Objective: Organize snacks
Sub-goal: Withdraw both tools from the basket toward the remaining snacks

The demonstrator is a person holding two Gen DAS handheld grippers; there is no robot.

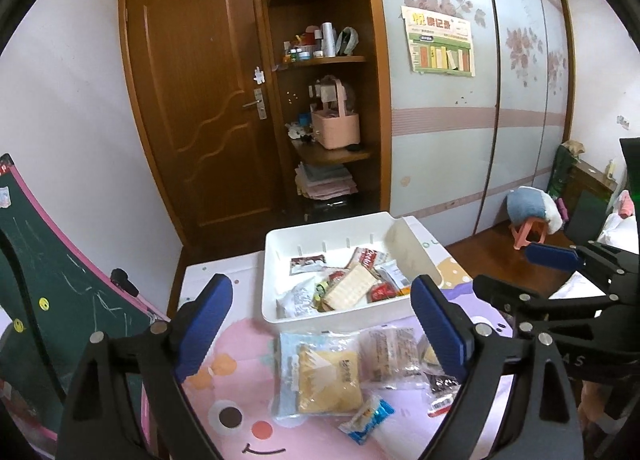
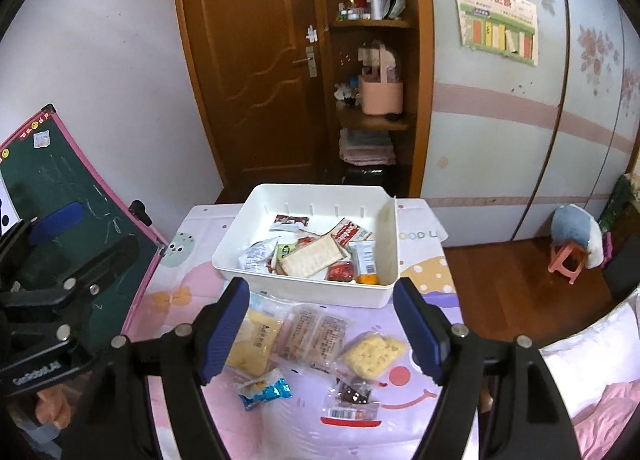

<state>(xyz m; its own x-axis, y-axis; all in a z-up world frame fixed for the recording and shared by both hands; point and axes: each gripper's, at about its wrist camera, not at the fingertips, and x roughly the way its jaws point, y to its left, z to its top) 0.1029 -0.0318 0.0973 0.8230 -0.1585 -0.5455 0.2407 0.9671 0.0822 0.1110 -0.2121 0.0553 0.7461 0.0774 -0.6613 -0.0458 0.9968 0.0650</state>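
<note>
A white bin [image 1: 276, 260] [image 2: 240, 236] holding several snack packets stands at the far side of a pink cartoon table [image 1: 240, 380] [image 2: 180, 300]. In front of it lie loose snacks: a yellow cake pack [image 1: 326, 376] [image 2: 254, 340], a clear biscuit pack [image 1: 390, 352] [image 2: 316, 334], a yellow cracker pack [image 2: 374, 352], a blue-and-white candy [image 1: 366, 418] [image 2: 266, 388] and a dark snack pack [image 1: 440, 384] [image 2: 352, 392]. My left gripper [image 1: 322, 324] is open and empty above the cake pack. My right gripper [image 2: 322, 324] is open and empty above the biscuit pack.
A green chalkboard with a pink frame [image 1: 60, 280] [image 2: 60, 196] leans at the table's left. Behind stand a wooden door [image 1: 200, 100], open shelves [image 1: 332, 120] and a sliding wardrobe [image 1: 460, 120]. A pink stool with a plush toy [image 1: 528, 220] [image 2: 572, 240] stands on the floor at right.
</note>
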